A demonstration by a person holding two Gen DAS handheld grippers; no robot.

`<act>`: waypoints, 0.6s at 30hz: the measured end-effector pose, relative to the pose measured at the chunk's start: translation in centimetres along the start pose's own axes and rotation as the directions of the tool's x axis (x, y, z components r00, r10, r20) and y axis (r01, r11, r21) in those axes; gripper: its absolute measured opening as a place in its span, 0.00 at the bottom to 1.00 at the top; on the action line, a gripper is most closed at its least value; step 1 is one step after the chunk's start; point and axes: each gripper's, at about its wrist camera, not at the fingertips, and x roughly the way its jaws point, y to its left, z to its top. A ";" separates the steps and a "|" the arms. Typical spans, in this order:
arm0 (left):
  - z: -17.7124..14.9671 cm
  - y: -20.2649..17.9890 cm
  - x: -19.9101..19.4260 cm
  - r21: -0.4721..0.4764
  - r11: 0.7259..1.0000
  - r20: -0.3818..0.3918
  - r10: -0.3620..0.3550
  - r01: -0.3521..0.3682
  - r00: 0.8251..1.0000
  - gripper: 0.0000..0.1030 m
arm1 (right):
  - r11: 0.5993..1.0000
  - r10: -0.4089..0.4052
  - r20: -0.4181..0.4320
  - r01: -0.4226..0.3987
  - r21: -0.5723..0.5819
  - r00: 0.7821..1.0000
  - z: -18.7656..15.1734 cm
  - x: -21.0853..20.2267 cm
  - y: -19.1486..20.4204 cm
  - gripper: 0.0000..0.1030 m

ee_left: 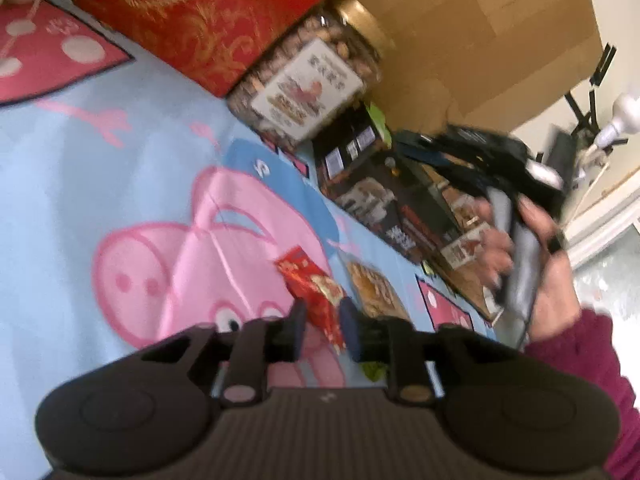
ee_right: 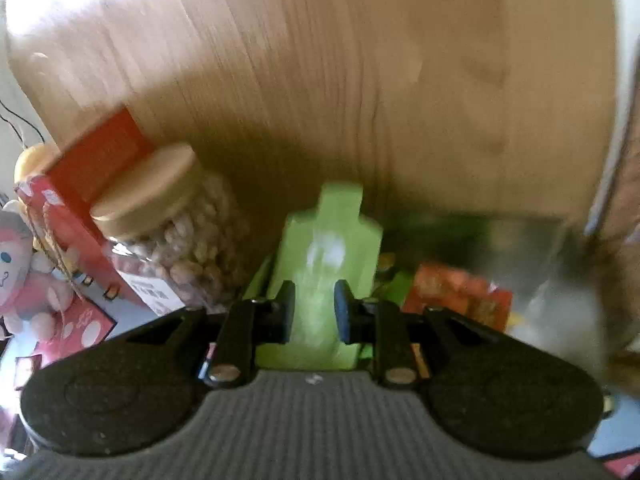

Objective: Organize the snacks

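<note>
My left gripper (ee_left: 323, 322) hovers low over a blue blanket (ee_left: 100, 168) with a pink pig on it. A small red snack packet (ee_left: 310, 286) lies on the blanket between its fingers; the jaws stand slightly apart and do not pinch it. A brown snack packet (ee_left: 374, 290) lies just to its right. A hand holds my right gripper (ee_left: 464, 140), blurred, over a dark snack box (ee_left: 384, 196). In the right wrist view that gripper (ee_right: 315, 308) is narrowly open, holding nothing. A green box flap (ee_right: 328, 240) stands beyond it, with an orange-red packet (ee_right: 460, 296) to the right.
A clear jar of nuts (ee_left: 304, 88) (ee_right: 176, 240) stands beside a red gift box (ee_left: 200, 12) (ee_right: 84, 184). A large cardboard box (ee_left: 480, 40) (ee_right: 360, 80) rises behind them. A pink plush toy (ee_right: 16, 268) sits at the far left.
</note>
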 end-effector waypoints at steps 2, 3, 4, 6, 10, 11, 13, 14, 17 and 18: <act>0.2 0.0 -0.6 0.005 1.000 0.018 0.001 -0.002 1.000 0.23 | 0.995 0.101 0.026 -0.101 0.004 0.995 -1.4 -3.0 0.5 0.24; 0.3 -0.1 -0.8 0.006 1.000 0.020 -0.001 0.000 1.000 0.23 | 0.986 0.165 0.014 -0.165 0.015 0.986 -2.5 -4.2 0.7 0.24; 0.3 -0.2 -0.8 0.005 1.000 0.016 -0.004 0.004 1.000 0.29 | 0.974 0.226 -0.010 -0.226 0.026 0.974 -3.6 -5.2 0.9 0.24; 0.2 -0.4 -0.5 0.002 1.000 0.005 0.006 -0.006 1.000 0.40 | 0.945 0.327 -0.084 -0.323 0.053 0.941 -6.5 -6.4 1.5 0.25; -0.3 -0.5 0.3 -0.020 1.000 -0.016 0.010 -0.010 1.000 0.44 | 0.928 0.362 -0.189 -0.372 -0.018 0.913 -12.1 -7.3 3.6 0.26; -0.4 -0.3 0.4 -0.040 0.999 -0.018 0.006 -0.006 1.000 0.45 | 0.931 0.334 -0.196 -0.355 -0.081 0.922 -13.1 -7.4 4.5 0.30; -0.3 0.1 0.2 -0.070 0.998 -0.006 0.008 -0.009 1.000 0.47 | 0.928 0.285 -0.194 -0.320 -0.188 0.939 -14.4 -7.4 5.9 0.34; -0.1 0.4 0.2 -0.085 0.996 -0.001 0.010 -0.010 1.000 0.47 | 0.918 0.270 -0.191 -0.312 -0.244 0.944 -15.2 -7.5 6.6 0.39; 0.2 1.1 0.4 -0.133 0.991 -0.003 -0.008 0.007 1.000 0.46 | 0.888 0.239 -0.180 -0.290 -0.356 0.954 -16.7 -7.5 8.3 0.43; 0.2 1.0 0.7 -0.130 0.991 -0.006 -0.005 0.004 1.000 0.43 | 0.882 0.226 -0.178 -0.279 -0.381 0.958 -16.7 -7.0 8.5 0.43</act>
